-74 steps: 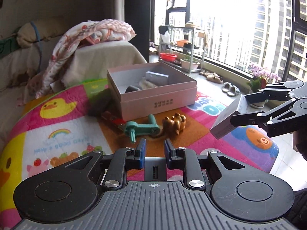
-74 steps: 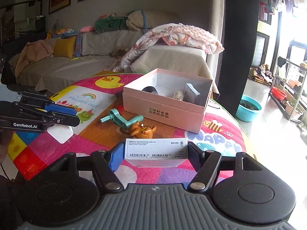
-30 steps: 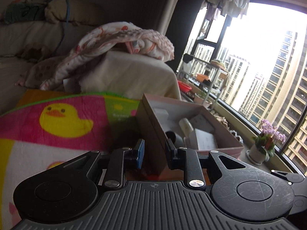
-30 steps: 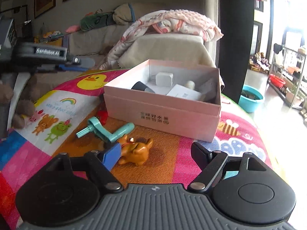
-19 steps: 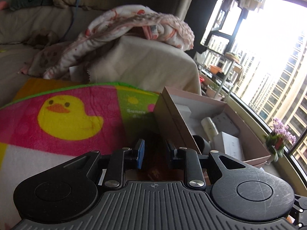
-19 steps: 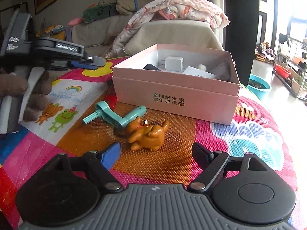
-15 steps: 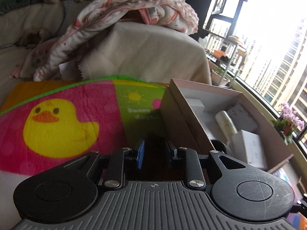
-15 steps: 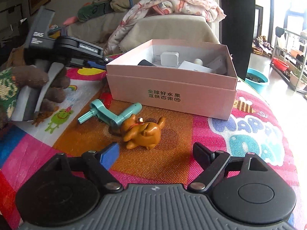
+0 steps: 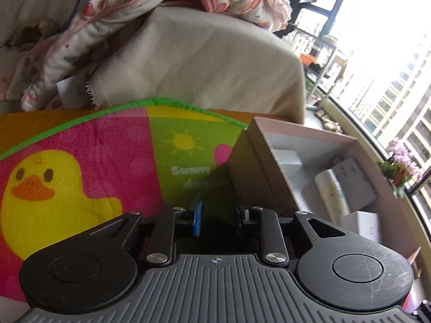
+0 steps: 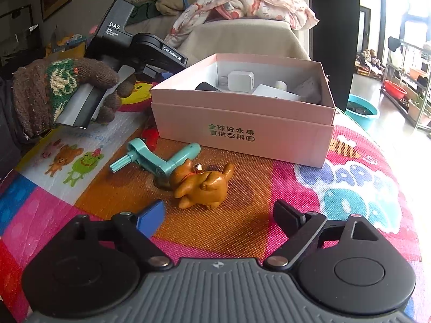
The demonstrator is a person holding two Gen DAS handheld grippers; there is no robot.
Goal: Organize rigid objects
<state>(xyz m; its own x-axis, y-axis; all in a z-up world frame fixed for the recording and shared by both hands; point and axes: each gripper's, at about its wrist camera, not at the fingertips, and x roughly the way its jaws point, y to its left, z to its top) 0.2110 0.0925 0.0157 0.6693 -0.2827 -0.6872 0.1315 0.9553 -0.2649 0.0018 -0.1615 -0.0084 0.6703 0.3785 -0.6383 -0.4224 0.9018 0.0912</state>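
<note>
Brown dog figurine lying just ahead of right gripper, between its widely spread, empty tips, beside teal crank. Likely hard, glossy, chip-prone; best pinched across the body. Jaws just widened; white carton now gone into pink box. Left gripper nearly clenched, seemingly empty, swung leftward beside box.

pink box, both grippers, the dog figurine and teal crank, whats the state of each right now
pink box: lid off, several items inside
right gripper: open, jaws just widened, nothing between them
left gripper: jaws nearly closed, gap looks empty
dog figurine: lying on the mat, outside the box
teal crank: lying on the mat beside the dog
</note>
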